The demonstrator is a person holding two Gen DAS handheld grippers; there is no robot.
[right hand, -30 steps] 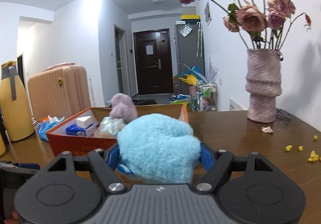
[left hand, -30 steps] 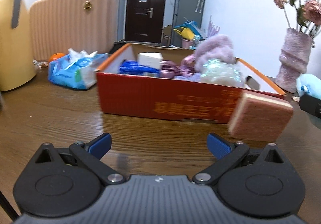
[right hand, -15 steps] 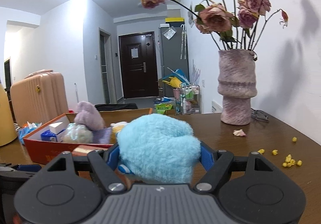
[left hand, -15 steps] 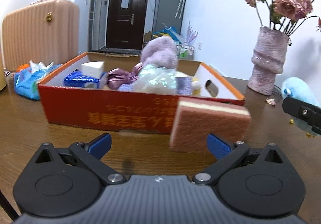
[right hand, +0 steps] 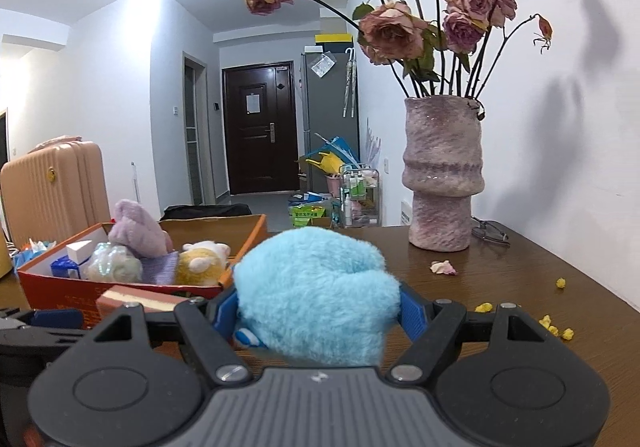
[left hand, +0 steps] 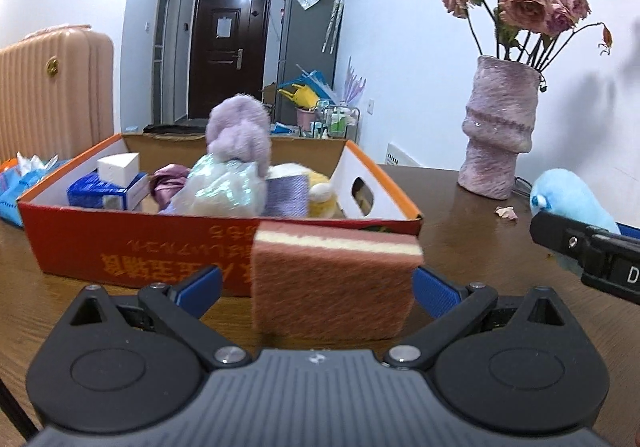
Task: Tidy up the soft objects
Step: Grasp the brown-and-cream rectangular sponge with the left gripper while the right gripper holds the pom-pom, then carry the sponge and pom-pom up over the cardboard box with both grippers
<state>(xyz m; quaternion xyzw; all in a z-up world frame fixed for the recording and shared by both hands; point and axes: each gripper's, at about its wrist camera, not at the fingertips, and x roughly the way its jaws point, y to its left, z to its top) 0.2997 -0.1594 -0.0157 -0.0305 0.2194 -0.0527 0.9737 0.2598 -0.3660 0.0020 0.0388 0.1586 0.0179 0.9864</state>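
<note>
A pink sponge [left hand: 332, 287] with a cream top layer stands on edge on the wooden table, against the front of the orange cardboard box [left hand: 140, 247]. My left gripper [left hand: 316, 285] is open around it: the right pad is close to the sponge and a gap shows at the left pad. In the box lie a purple plush [left hand: 238, 131], a shiny pouch, a yellow plush and small cartons. My right gripper [right hand: 318, 313] is shut on a fluffy blue plush toy [right hand: 316, 295], to the right of the box [right hand: 60, 287]. The left wrist view shows the blue toy [left hand: 568, 199] at its right edge.
A pink vase [right hand: 442, 175] of dried roses stands at the table's back right, near the wall. A fallen petal [right hand: 442, 267] and yellow crumbs [right hand: 556, 323] lie near it. A blue tissue pack [left hand: 16, 187] lies left of the box, and a peach suitcase [left hand: 52, 95] stands behind.
My left gripper has slid right along the box front, so the sponge went from beyond its right finger to between the fingers. The right gripper has carried the blue toy rightward too.
</note>
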